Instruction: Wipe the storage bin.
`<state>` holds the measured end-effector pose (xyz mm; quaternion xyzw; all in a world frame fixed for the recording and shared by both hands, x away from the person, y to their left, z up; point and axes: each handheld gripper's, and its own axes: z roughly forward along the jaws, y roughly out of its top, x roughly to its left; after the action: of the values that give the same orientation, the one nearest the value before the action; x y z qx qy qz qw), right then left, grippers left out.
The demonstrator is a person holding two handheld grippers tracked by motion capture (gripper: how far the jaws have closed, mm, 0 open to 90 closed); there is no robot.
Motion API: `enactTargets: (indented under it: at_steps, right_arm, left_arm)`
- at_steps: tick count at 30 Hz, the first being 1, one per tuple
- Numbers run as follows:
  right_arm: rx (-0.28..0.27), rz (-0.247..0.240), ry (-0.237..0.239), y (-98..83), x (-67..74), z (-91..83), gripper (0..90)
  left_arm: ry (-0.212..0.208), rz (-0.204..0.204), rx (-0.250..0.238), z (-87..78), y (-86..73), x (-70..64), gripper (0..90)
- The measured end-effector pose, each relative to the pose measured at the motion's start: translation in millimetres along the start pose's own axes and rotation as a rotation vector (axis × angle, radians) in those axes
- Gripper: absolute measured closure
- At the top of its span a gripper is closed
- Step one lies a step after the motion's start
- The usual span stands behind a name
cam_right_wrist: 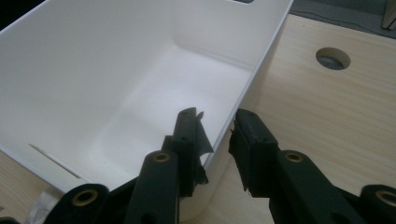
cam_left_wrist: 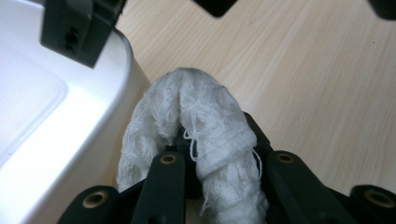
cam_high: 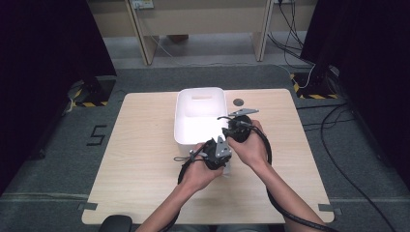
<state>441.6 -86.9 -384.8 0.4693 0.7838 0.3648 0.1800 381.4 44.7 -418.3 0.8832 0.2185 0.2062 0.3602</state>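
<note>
Black jaws of the left hand-held gripper point(cam_left_wrist: 205, 154) are seen closed narrow on a white cloth point(cam_left_wrist: 201, 140), which is folded into a hump between them and rises beyond their tips. Loose threads are seen hanging from the cloth near the pads. Just to one side of this hand-held gripper, the rounded rim of a white bin point(cam_left_wrist: 70, 121) is seen, with the cloth just beside its outer wall; whether the two touch cannot be told. Pale wooden bench point(cam_left_wrist: 303, 70) is seen beyond and to the other side of the jaws.

From the right hand-held gripper point(cam_right_wrist: 217, 135), the jaws are seen partly parted, astride the bin's point(cam_right_wrist: 140, 84) near wall, one jaw inside the rim and one outside. Whether the pads press on the wall cannot be told. A shred of dark tape is seen peeling from the inner pad. Beyond the outer jaw, a round hole point(cam_right_wrist: 332, 58) is cut in the bench point(cam_right_wrist: 327, 116).

From above, both hand-held grippers are seen close together at the bin's point(cam_high: 199, 94) near right corner, the left point(cam_high: 223, 162) just below the right point(cam_high: 232, 126), each held in a hand, with cables trailing back along the forearms
</note>
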Motion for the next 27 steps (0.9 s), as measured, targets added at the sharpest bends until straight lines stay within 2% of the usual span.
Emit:
enactTargets:
  at_steps: [5, 19, 27]
  right_arm:
    - [0.002, 0.002, 0.001, 0.3, -0.4, -0.1, 71.3]
    - [-0.001, 0.007, 0.006, 0.2, -0.8, 0.2, 71.2]
    - [0.006, 0.012, 0.01, 0.4, -1.4, -0.1, 70.2]
  left_arm:
    - [0.009, 0.009, -0.01, -7.6, 6.1, 1.3, 74.8]
    - [0.023, 0.036, -0.012, -10.3, 8.8, -0.4, 74.6]
    - [0.03, 0.035, -0.024, -12.5, 8.1, -2.2, 74.2]
